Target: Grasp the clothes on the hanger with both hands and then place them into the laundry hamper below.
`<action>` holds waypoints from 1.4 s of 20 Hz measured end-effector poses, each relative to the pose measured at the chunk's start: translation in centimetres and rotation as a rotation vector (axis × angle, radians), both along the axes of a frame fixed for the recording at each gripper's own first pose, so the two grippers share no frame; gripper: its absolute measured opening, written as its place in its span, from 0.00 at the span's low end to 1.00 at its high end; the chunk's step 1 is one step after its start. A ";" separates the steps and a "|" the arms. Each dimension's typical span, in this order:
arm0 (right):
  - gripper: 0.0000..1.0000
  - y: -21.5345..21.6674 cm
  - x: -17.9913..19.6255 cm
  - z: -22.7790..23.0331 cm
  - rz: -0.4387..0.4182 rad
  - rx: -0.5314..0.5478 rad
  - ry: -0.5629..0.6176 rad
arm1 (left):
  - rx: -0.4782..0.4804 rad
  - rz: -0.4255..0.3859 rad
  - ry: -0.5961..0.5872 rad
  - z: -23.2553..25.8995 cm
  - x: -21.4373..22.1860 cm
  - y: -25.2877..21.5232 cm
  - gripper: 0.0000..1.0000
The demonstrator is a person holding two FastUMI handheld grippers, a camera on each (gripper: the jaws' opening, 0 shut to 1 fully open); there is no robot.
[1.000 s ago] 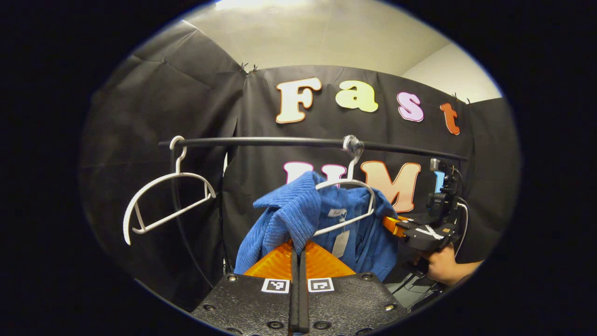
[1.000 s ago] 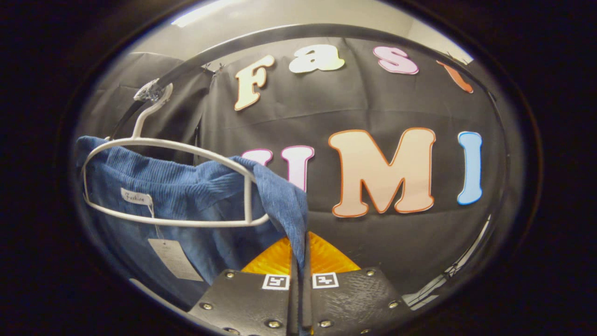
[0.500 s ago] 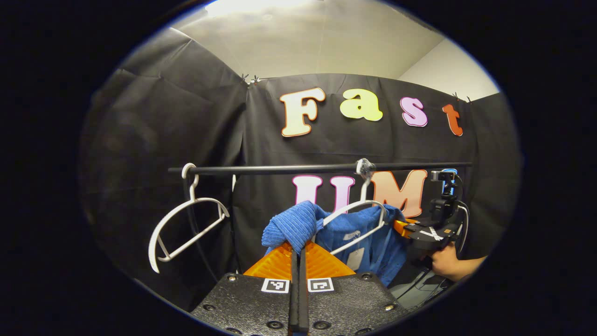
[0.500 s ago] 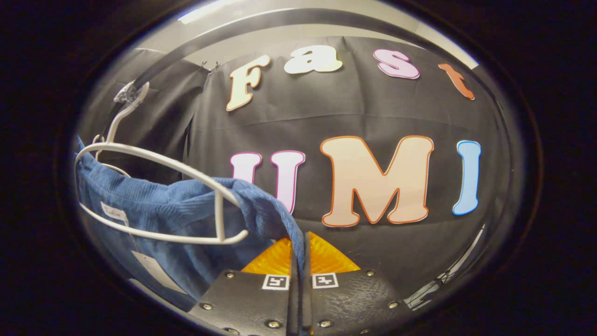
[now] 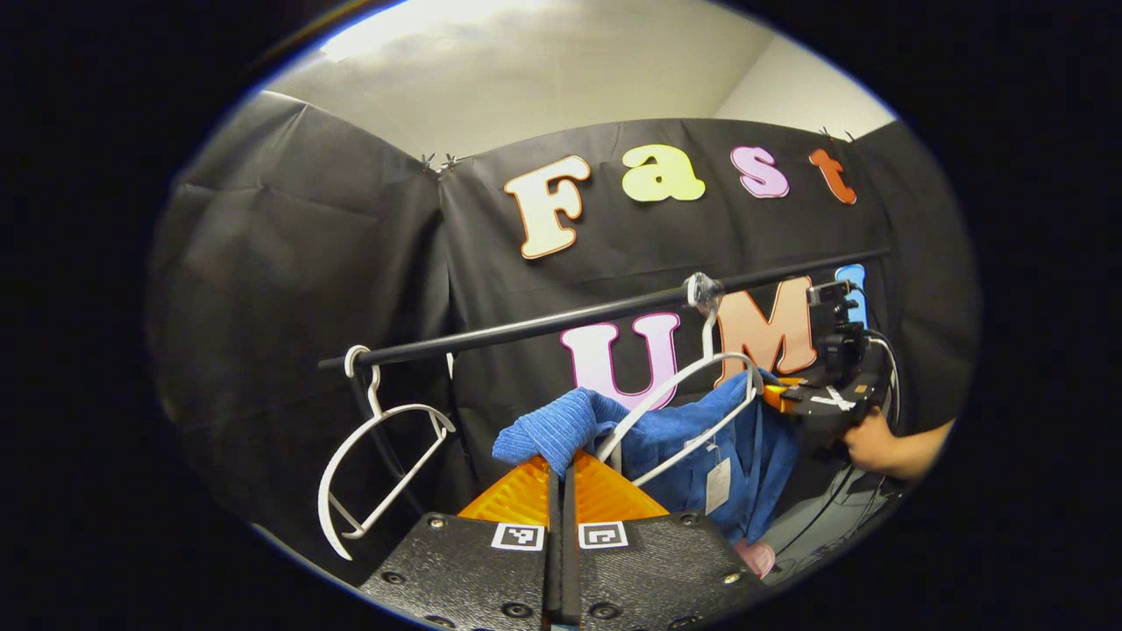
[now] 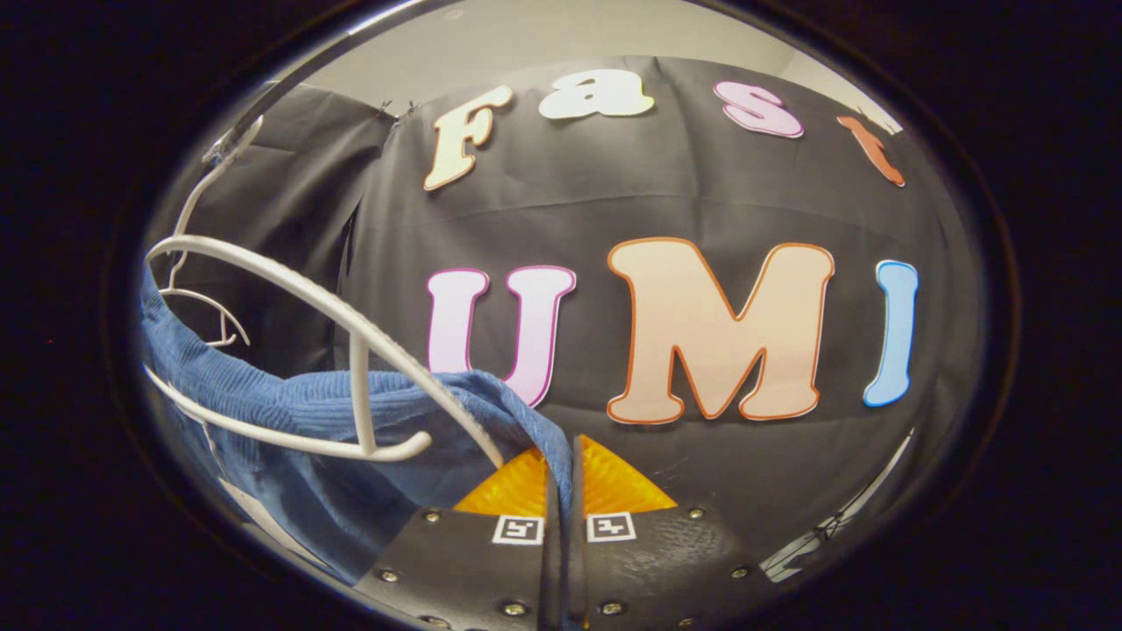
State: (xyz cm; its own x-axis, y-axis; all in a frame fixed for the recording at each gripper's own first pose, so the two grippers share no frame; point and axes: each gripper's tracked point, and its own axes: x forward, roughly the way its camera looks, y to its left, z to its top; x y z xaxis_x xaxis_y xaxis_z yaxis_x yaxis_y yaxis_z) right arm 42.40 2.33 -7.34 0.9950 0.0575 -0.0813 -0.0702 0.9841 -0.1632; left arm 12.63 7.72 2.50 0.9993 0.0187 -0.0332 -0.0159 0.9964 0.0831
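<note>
Since the earlier frames, both grippers have drawn the blue garment (image 5: 675, 438) down and off the shoulders of its white hanger (image 5: 692, 399), whose arms now stand mostly bare above the cloth; the black rail (image 5: 561, 320) now runs tilted in the left gripper view, rising toward 2 o'clock.

Left gripper (image 5: 561, 464): fingers closed together, clamping a bunched fold of the blue garment at the tips. The garment spreads from the tips toward 2 o'clock, hanging below and behind the white hanger, with a paper tag (image 5: 719, 485) dangling from it.

Right gripper (image 6: 561, 451): fingers closed together, pinching the garment's other edge (image 6: 491, 407). The cloth trails from the tips toward 9 o'clock, under the hanger's arm (image 6: 351, 320).

In the left gripper view, the right gripper (image 5: 811, 401) appears at 3 o'clock, held by a hand (image 5: 868, 443), touching the garment's far edge.

A second, empty hanger (image 5: 377, 456) hangs on the rail at 8 o'clock, well apart from the garment.

A pink object (image 5: 754, 554) shows below the garment at 5 o'clock; it cannot be identified.
</note>
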 end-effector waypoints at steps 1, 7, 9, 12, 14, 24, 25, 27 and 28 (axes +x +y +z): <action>0.04 0.0 0.1 -0.3 0.001 -0.002 0.006 | 0.000 0.005 0.013 -0.7 0.0 0.2 0.00; 0.04 0.7 0.3 -2.5 0.017 -0.033 0.037 | -0.062 0.037 0.095 -5.3 0.5 1.9 0.00; 0.04 0.8 0.1 -3.0 0.017 -0.040 0.047 | -0.078 0.042 0.123 -6.7 0.9 2.0 0.01; 0.04 1.0 -0.6 -3.7 0.011 -0.054 0.057 | -0.077 0.040 0.152 -8.4 1.0 2.1 0.00; 0.04 0.9 -1.1 -4.0 0.009 -0.061 0.061 | -0.084 0.039 0.174 -9.5 1.1 2.4 0.00; 0.04 0.6 -5.8 -5.6 -0.002 -0.095 0.102 | 0.029 -0.002 0.148 -9.7 2.9 1.3 0.00; 0.04 0.6 -6.4 -5.3 -0.005 -0.096 0.099 | 0.036 -0.022 0.131 -9.5 2.9 0.8 0.00; 0.04 0.5 -7.6 -5.0 -0.017 -0.098 0.094 | 0.036 -0.063 0.106 -8.9 3.4 -0.3 0.00; 0.04 0.3 -8.2 -4.8 -0.024 -0.097 0.089 | 0.031 -0.081 0.100 -8.9 3.8 -0.6 0.00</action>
